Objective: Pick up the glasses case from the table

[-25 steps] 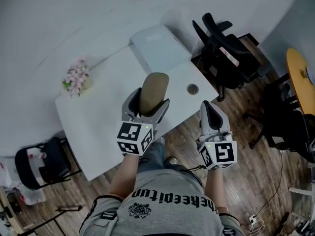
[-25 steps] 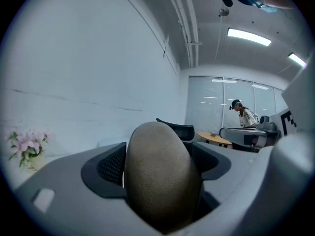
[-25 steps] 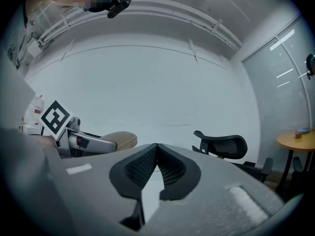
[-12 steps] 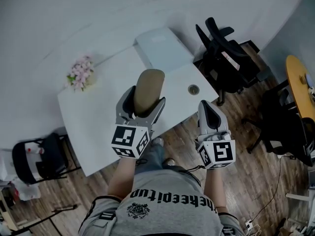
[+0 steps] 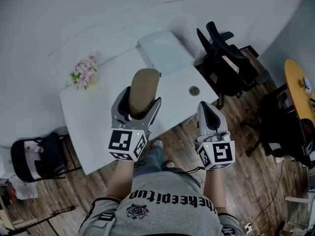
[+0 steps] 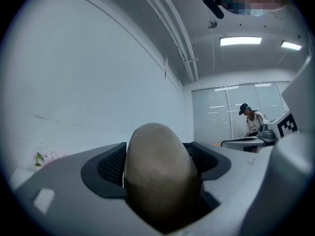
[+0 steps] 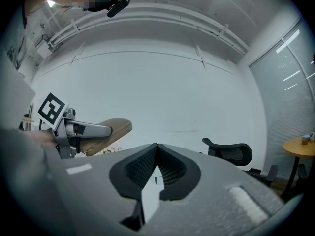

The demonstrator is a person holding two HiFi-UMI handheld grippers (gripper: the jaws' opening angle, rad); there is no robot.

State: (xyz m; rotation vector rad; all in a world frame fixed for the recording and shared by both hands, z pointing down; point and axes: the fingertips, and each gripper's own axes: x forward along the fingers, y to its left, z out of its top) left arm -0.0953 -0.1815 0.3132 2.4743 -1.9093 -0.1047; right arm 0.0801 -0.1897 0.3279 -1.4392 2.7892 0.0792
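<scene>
Gripping the glasses case (image 5: 144,82) with the left gripper (image 5: 140,102), jaws pressed on its two long sides. Tan and pebbled, with a rounded end. Lying lengthwise along the jaws, far end poking well past the fingertips toward 12 o'clock in the head view.

In the left gripper view, filling the gap between the pads completely (image 6: 160,171), with only wall and ceiling lights behind it. Judged therefore to be off the table (image 5: 93,122) and tipped upward, not resting on anything. In the head view, sitting above the table's middle, with the flowers (image 5: 84,72) off at 10 o'clock and the flat pale box (image 5: 165,50) at 1 o'clock. Touching neither.

Right gripper (image 5: 209,113) at 3 o'clock of the left one, well apart from the case, hanging past the table's near edge over the wooden floor. Closed on nothing: pads meeting in a thin seam in the right gripper view (image 7: 156,168), nothing between them. From that view, case visible at 9 o'clock (image 7: 106,132), side-on, slanting upward out of the left gripper's jaws.

Pick-up judged essentially done. For any further move, left side only: already holding, long axis already in line with the jaws, so a straight raise without twisting. Grip low on the case with much length overhanging, so possibly some risk of it pivoting if swung quickly.
</scene>
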